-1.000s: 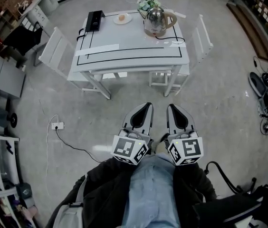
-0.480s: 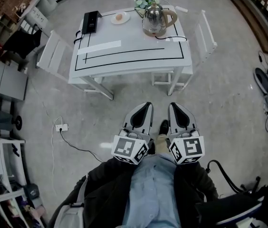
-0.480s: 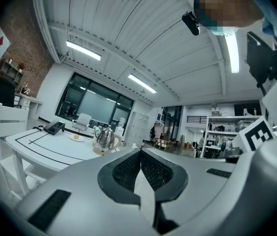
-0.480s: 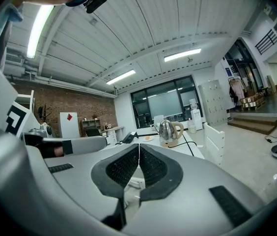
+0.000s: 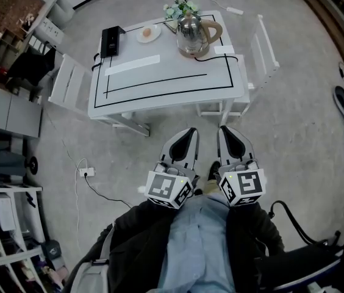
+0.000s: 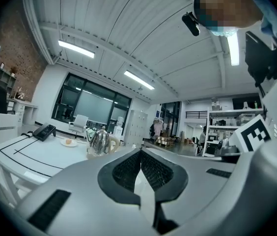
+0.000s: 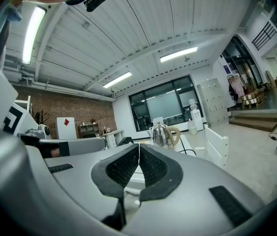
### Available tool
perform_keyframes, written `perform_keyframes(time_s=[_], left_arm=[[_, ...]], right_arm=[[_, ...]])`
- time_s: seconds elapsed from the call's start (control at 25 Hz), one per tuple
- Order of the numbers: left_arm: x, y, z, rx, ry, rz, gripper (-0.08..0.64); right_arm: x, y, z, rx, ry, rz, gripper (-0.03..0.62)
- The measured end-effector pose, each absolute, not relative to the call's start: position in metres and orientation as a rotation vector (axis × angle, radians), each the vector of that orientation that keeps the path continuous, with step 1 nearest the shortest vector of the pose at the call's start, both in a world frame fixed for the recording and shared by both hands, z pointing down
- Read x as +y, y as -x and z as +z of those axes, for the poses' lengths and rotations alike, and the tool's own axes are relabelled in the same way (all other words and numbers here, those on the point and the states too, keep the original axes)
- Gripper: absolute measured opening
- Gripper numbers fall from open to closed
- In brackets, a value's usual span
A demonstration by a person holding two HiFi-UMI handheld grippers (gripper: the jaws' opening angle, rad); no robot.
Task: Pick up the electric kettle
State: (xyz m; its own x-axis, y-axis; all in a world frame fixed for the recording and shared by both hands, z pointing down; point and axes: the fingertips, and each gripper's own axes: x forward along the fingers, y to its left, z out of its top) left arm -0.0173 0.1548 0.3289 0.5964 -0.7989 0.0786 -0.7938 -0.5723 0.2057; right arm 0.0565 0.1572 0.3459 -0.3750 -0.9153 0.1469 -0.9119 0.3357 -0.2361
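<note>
The left tool point(image 5: 189, 133) and the right tool point(image 5: 225, 130) are both closed and empty. In each gripper view the jaws meet tip to tip with nothing between them. The person holds them side by side in front of the body, pointing over the floor point(image 5: 294, 139) toward the desk point(image 5: 160, 84) and stopping well short of its near edge.

The kettle point(image 5: 191, 34) stands upright on the far right part of the desk, its handle to the right, well apart from both tools. A cord point(image 5: 221, 57) runs from it across the desk top. Flowers point(image 5: 181, 8) sit just behind the kettle at the far edge. A plate point(image 5: 149, 34) with a small round item lies to the kettle's left, and a black device point(image 5: 110, 40) lies further left near the corner. Black lines mark a rectangle on the desk top.

A left chair point(image 5: 68, 85) and a right chair point(image 5: 263, 44) stand at the desk's ends. A power strip point(image 5: 86, 172) with its cable lies on the floor to the left.
</note>
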Motion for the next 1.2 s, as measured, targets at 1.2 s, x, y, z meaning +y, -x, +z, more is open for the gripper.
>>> perform_keyframes(time_s=[1.2], left_arm=[[0.023, -0.003, 0.334, -1.458, -2.541, -0.034, 0.008]], right_arm=[[0.017, -0.080, 0.351, 2.632, 1.626, -0.433, 0.018]])
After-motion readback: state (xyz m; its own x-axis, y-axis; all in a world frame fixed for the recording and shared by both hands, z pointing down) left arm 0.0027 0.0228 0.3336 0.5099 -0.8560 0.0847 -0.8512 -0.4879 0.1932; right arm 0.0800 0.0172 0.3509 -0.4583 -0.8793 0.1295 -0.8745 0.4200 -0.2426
